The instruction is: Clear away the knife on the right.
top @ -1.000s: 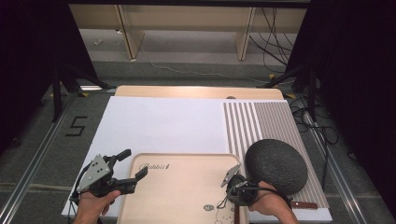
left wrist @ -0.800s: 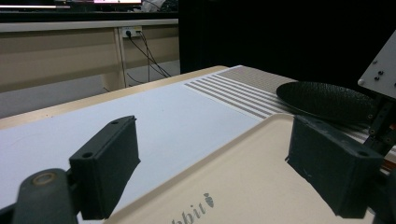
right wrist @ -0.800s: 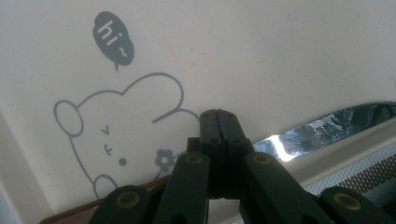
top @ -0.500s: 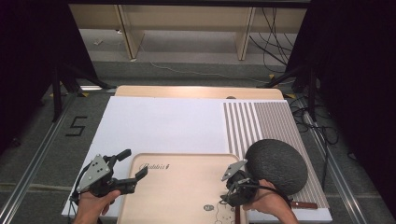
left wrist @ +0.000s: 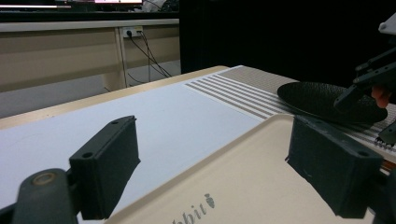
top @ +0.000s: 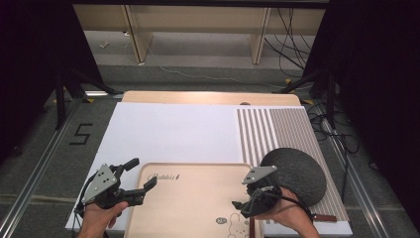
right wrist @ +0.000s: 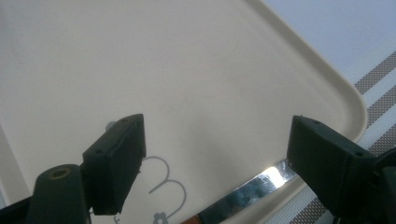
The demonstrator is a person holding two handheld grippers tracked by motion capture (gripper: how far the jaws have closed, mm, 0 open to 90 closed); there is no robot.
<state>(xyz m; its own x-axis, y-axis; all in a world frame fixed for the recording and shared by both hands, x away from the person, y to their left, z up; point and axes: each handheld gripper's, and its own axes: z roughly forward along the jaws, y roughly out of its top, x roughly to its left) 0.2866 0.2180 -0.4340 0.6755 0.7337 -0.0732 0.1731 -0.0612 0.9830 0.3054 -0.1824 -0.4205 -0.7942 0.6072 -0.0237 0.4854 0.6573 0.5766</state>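
A beige tray [top: 193, 198] printed with a rabbit lies at the table's near edge. My right gripper [top: 242, 207] hangs over the tray's right side. Its jaws have just been opening and now stand wide, with nothing pressed between them [right wrist: 215, 140]. Below them a shiny knife blade [right wrist: 247, 189] lies by the tray's rim [right wrist: 345, 93]; its brown handle [top: 251, 229] points towards me. My left gripper [top: 141, 174] is open at the tray's far left corner, one jaw over the tray and one over the white mat [left wrist: 212, 154].
A dark round plate [top: 297, 171] rests on the striped placemat [top: 277, 129] right of the tray, close behind my right hand. Another brown handle [top: 324, 217] lies beside it. The white mat [top: 173, 131] spreads beyond the tray.
The right gripper's jaws have gone from shut to wide open, and that gripper has risen slightly. The left gripper has stayed put.
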